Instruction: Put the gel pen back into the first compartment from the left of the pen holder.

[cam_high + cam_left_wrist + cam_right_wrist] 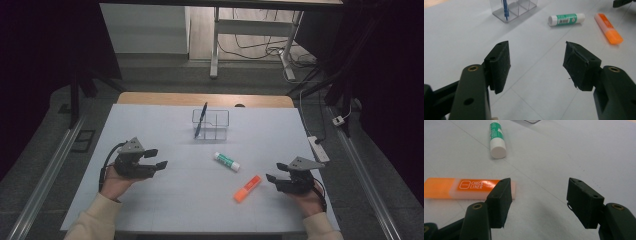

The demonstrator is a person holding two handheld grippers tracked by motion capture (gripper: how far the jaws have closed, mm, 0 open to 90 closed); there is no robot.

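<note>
Tidying the loose items into the clear plastic organizer (211, 125), which stands upright at the far middle of the pale, matte table (150, 210) with a blue pen (201, 120) already leaning in one compartment, looks best served by taking each piece across its narrow sides. The right gripper (272, 178) rests empty with jaws spread just beside the flat orange highlighter (247, 189); the left gripper (157, 159), likewise released and holding nothing, sits well apart from the smooth, cylindrical green-and-white glue stick (227, 161).
</note>
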